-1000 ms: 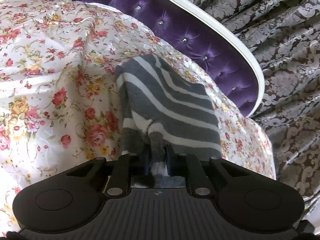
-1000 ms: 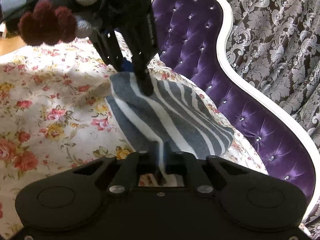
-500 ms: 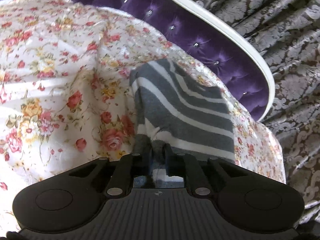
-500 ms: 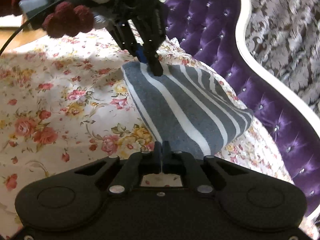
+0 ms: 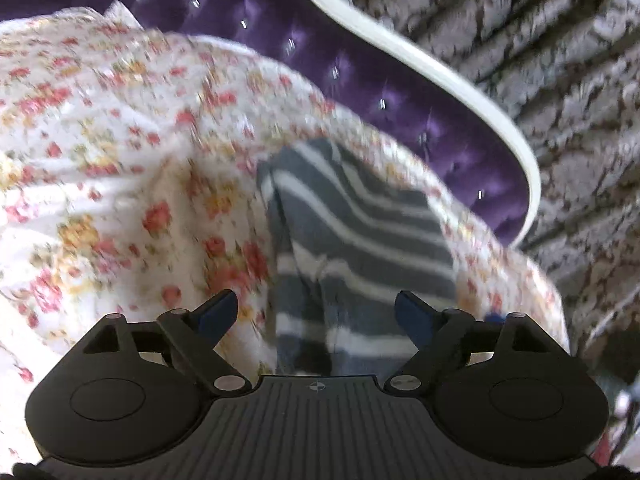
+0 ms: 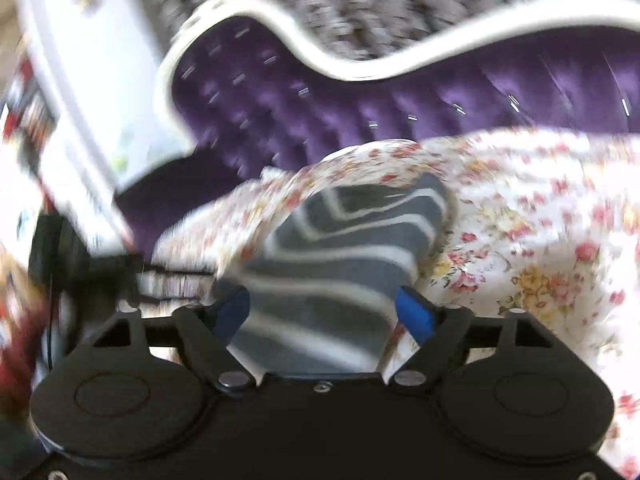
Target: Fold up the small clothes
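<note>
A small grey garment with white stripes [image 5: 360, 240] lies folded on the floral sheet [image 5: 100, 160]. My left gripper [image 5: 316, 312] is open, its blue-padded fingers spread either side of the garment's near edge, holding nothing. In the right wrist view the same garment [image 6: 344, 256] lies just ahead of my right gripper [image 6: 324, 312], which is also open and empty. Both views are motion-blurred.
The floral sheet [image 6: 540, 240] covers a purple tufted sofa [image 5: 400, 92] with a white curved frame [image 5: 440, 68]. A patterned grey curtain [image 5: 560, 60] hangs behind. White furniture [image 6: 80, 100] and dark blurred objects show at the left of the right wrist view.
Both grippers have opened and let go of the striped garment, which now lies on the sheet. The right gripper has swung round sharply, now facing the sofa back.
</note>
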Tool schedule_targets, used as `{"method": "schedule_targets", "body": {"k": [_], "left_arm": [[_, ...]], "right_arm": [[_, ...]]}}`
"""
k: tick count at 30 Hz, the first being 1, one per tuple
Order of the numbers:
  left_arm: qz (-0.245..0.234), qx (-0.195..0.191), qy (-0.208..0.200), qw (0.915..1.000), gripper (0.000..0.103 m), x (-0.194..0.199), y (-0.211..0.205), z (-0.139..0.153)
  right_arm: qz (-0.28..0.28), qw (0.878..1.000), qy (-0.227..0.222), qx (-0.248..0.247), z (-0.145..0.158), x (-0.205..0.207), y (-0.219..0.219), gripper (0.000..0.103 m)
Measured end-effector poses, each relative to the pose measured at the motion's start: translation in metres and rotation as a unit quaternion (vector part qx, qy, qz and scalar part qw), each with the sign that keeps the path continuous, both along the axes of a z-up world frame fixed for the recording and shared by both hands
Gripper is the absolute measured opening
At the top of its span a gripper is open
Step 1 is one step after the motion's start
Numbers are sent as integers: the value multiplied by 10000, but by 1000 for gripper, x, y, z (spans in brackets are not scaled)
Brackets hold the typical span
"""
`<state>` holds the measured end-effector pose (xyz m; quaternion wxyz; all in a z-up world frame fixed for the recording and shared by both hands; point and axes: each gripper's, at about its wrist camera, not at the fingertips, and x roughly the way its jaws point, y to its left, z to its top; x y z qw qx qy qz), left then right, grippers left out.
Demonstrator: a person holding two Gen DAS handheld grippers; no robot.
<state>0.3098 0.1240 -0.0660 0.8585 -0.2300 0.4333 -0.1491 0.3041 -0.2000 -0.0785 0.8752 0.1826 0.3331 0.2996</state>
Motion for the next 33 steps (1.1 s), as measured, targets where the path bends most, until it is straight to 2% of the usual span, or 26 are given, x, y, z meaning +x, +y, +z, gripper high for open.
{"method": "schedule_targets", "body": {"k": [3,7,11,12,17,24,33], "left_arm": [[-109,68,70,9999,86,-1,-7,-6],[-209,97,180,9996,86,0,-15,-12],[-288,161,222,9992,91,3,-23,-15],[-305,172,216,9992,94,4,-26,-14],[-357,335,172,9987,94,10,-38,-13],[-481,698,73,9964,95,15,-55,-13],[-518,821,45,9953,99,17,-62,-13]], "right_arm": [[-233,9986,345,314,-14,28,-5,86],[-248,9932,819,785,-36,54,-3,86],[-190,9897,1075,926,-56,68,3,86],[-186,9895,1046,976,-58,69,4,87],[-189,9872,1021,1209,-62,76,4,93],[-141,9897,904,1098,-64,85,10,93],[-138,9909,847,1040,-65,95,18,94]]}}
